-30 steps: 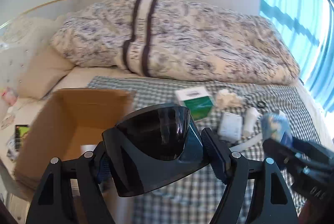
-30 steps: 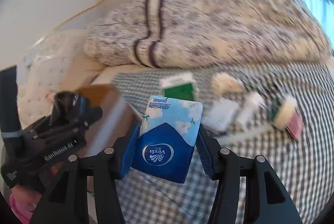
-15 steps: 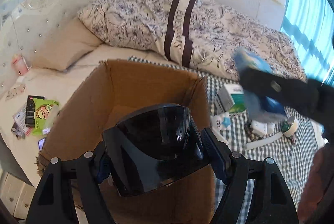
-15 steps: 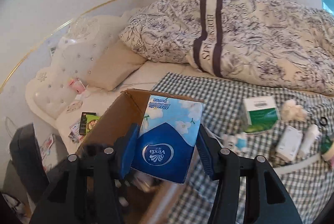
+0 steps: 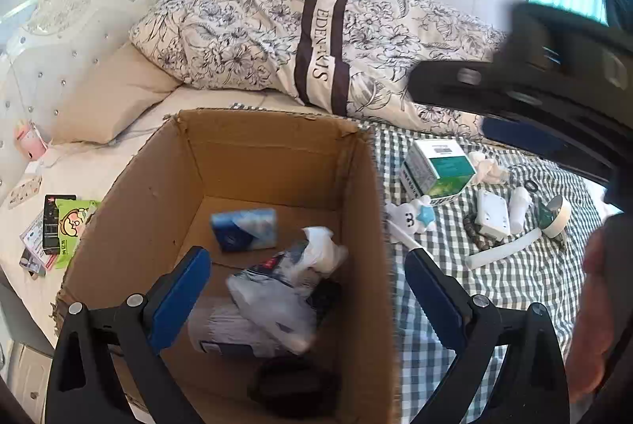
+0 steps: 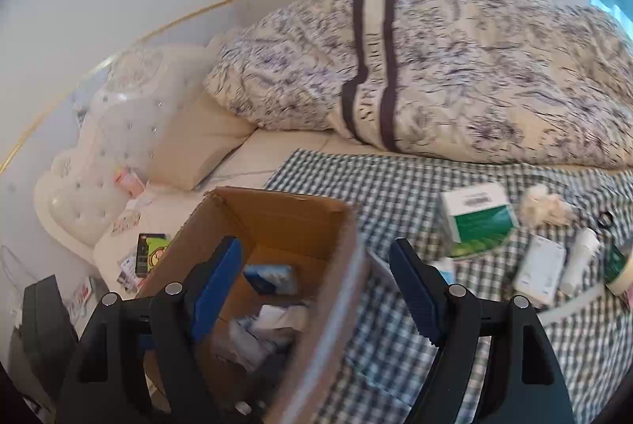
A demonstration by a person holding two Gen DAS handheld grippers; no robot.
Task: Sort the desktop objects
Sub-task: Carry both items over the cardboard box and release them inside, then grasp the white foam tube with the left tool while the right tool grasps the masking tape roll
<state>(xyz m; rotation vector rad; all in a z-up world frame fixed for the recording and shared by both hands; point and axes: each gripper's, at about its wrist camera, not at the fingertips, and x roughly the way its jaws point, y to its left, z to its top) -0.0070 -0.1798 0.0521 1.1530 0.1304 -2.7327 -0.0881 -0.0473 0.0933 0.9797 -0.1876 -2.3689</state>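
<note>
Both grippers, left gripper (image 5: 304, 289) and right gripper (image 6: 316, 285), hang over the cardboard box (image 5: 277, 163) with fingers spread wide, empty. Inside the box lie a tissue pack (image 5: 244, 229) and plastic bag (image 5: 285, 285). Right of the box, a green carton (image 5: 437, 171) sits on the checked cloth (image 5: 514, 277) covering the bed.

Left gripper (image 5: 304, 281): two black moulded fingers, each with a triangular cut-out, silver screw heads at the joints, and a ribbed blue pad (image 5: 178, 297) on the inner face. Right gripper (image 6: 312, 281): identical construction, with black fingers, silver screws and blue pads (image 6: 215, 283). Seen from the left wrist camera, its black body appears blurred.
</note>
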